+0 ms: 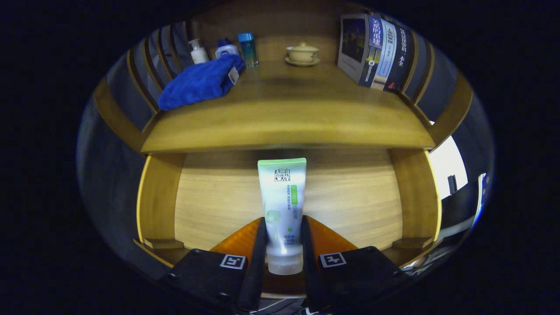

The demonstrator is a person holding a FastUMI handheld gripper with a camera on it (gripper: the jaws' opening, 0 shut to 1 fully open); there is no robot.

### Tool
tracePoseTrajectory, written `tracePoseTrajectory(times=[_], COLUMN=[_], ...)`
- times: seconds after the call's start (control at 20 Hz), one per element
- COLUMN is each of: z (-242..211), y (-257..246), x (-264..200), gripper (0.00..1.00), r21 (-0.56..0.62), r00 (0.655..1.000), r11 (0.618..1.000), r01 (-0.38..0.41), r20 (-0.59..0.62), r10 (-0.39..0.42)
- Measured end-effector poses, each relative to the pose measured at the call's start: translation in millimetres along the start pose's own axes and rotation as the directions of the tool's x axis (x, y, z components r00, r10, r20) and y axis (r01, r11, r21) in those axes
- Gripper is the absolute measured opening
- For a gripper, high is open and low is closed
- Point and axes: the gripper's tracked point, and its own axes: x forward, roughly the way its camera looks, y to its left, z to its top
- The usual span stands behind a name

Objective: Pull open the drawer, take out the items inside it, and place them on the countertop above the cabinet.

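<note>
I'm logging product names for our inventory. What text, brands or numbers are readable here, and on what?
None can be read reliably.
Tube, clamped between the fingers of the gripper: a logo and green print, too blurred to read.
Books on the countertop: cover and spine print, too small and warped.
White bottle: dark label, too small.
Tag on the blue towel: no legible print.

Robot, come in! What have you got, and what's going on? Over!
Tool shut on white-green tube. Tube over open drawer, below countertop. Blue cloth, books on countertop; middle free.
</note>
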Motion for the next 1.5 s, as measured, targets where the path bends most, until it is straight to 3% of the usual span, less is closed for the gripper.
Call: tracePoseTrajectory(times=[0.4, 0.8, 1.15, 1.5], z=[75, 157, 189, 200], y=[6, 14, 1, 4], x=[-39, 4, 56, 39], gripper=[0.47, 0.48, 0.49, 0.59], r21=[-0.003, 0.007, 0.051, 0.055], r00=[0.995, 0.991, 0.987, 0.966], r11=[1.0, 1.0, 0.997, 0.998], r01=[-0.02, 0.003, 0.049, 0.035], r20=[0.098, 0.132, 0.152, 0.253], r10=[0.021, -0.004, -0.056, -0.048])
